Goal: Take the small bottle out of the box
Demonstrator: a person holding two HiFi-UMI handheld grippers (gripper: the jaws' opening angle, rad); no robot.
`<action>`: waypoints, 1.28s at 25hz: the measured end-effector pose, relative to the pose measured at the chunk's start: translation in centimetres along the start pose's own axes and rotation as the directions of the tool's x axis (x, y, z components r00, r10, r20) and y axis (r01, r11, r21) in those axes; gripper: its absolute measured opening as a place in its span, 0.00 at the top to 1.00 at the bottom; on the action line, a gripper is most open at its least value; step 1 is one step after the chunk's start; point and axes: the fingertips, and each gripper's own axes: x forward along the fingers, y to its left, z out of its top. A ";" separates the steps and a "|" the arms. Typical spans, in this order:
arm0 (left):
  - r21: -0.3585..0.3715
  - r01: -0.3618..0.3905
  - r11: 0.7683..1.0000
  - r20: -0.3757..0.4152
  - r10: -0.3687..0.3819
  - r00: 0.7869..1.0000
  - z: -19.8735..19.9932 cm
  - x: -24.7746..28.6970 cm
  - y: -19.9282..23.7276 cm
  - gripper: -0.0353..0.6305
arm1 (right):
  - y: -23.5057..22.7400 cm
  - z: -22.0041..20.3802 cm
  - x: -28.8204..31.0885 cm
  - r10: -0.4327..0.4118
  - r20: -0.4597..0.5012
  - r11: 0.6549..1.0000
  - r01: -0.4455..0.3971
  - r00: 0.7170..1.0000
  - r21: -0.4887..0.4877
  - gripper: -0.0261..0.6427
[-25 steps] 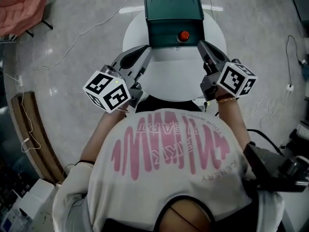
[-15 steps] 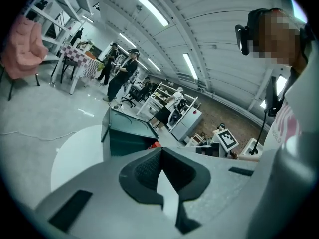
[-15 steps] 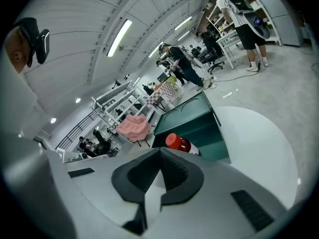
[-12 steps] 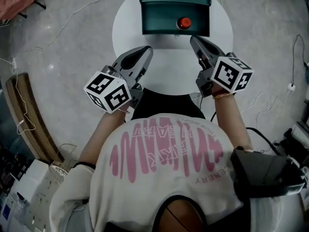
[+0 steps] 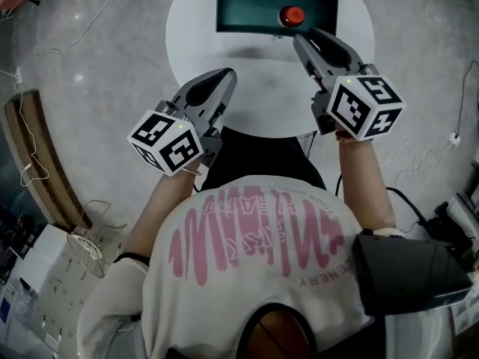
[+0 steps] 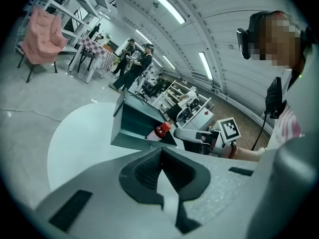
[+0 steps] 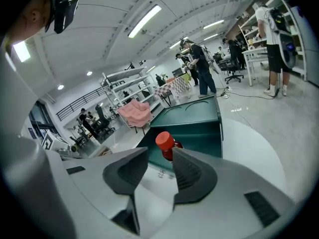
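Lit brightly and evenly from above by long ceiling strip lights (image 6: 167, 6), upper centre in the left gripper view and upper left in the right gripper view. Glows almost white on the round table (image 5: 194, 40), with only a soft grey shadow just below the box (image 5: 254, 13). Bends hard toward the rims of both gripper views, falling to black corners. Blurs the closest foreground along their bottom edges; reads sharper further off. Dims toward the head view's corners.
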 end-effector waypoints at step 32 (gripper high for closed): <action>-0.005 -0.115 0.993 0.049 0.115 0.992 -0.5 -3.0 0.6 0.94 | -1.2 1.2 4.6 -0.081 -0.056 0.974 0.067 0.995 -0.215 0.74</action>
